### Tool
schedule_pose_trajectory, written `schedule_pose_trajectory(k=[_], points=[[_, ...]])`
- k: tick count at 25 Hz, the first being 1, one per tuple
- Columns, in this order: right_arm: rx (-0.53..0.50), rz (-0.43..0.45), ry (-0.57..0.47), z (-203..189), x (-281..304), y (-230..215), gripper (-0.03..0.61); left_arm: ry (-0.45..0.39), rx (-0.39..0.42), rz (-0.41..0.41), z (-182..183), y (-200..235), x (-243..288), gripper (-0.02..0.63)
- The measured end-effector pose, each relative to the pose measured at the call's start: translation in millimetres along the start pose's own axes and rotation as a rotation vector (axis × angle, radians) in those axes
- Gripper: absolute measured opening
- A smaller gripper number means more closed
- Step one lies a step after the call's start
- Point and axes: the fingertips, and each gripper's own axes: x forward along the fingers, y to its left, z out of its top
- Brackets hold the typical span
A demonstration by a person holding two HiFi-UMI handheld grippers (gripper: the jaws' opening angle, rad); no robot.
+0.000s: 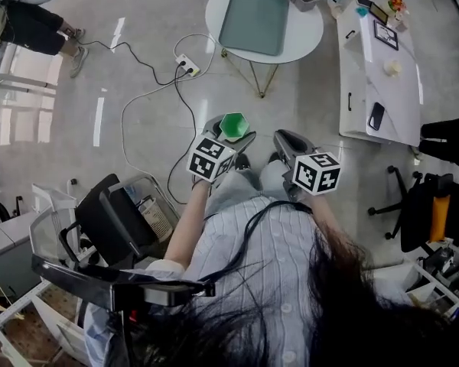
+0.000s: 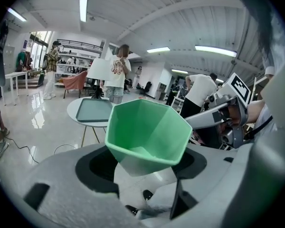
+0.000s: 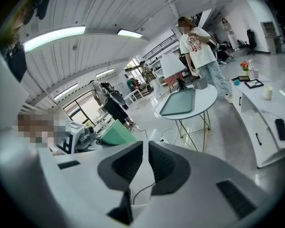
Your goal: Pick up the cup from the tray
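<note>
I am gripping the green cup point(image 2: 145, 129) in my left fingers point(image 2: 97, 167), well apart from the tray point(image 1: 254, 20); my right fingers point(image 3: 126, 163) are clenching together.

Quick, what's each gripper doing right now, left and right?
Left gripper: closed on the green cup.
Right gripper: jaws together, nothing between them.

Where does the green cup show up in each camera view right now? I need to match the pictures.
Head view: centre of the picture, green cup held in the left gripper.
Left gripper view: centre, large, close to the camera.
Right gripper view: left of centre, only its side showing.
Shared landmark: the tray on the round table.
</note>
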Motion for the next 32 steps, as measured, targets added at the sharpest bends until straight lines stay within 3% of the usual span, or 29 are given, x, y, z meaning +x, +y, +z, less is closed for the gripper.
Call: schedule_pose_trajectory(k=[12, 20, 32], points=[[0.018, 0.020, -0.001, -17.6, -48.1, -17.6, 0.052, 0.002, -0.008, 0.045, 0.3, -41.5, 5.0, 0.331], [0.028, 0.042, -0.013, -35.4, -103.5, -51.5, 0.052, -0.008, -0.012, 0.075, 5.6, -103.3, 18.5, 0.331], [-0.017, 0.109, -0.033, -57.3, -151.8, -56.8, 0.052, 0.011, 0.012, 0.064, -5.4, -177.2, 23.3, 0.331]])
